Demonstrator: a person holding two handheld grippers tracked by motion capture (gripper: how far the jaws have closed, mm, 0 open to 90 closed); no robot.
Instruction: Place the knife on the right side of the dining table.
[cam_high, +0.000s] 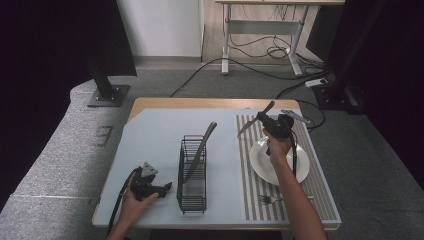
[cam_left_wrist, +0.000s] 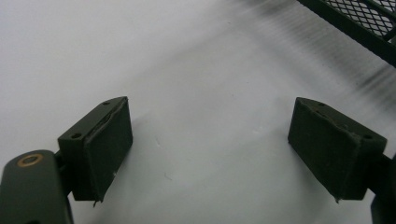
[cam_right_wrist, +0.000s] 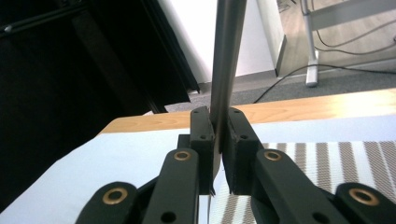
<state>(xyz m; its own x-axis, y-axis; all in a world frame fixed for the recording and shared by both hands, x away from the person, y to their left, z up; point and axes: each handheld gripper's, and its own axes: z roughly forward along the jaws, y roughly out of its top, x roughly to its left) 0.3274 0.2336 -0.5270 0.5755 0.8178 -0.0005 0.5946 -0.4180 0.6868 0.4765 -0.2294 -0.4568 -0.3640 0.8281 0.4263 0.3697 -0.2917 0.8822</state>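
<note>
- We find the right claw (cam_high: 263, 121) raised over the far edge of the plate (cam_high: 260, 165), its jaws clamped on a knife (cam_right_wrist: 227, 56); in the high view the knife (cam_high: 256, 120) lies aslant, one end up and far, the other down to the left.
- The left claw (cam_left_wrist: 210, 144) rests near-left on the worktop (cam_high: 150, 145), jaws spread wide with nothing between them, just left of the rack (cam_high: 192, 175).
- The rack stands mid-worktop with one dark utensil (cam_high: 200, 147) leaning out of its far end.
- A fork (cam_high: 270, 200) lies on the striped mat (cam_high: 245, 185), near the plate.
</note>
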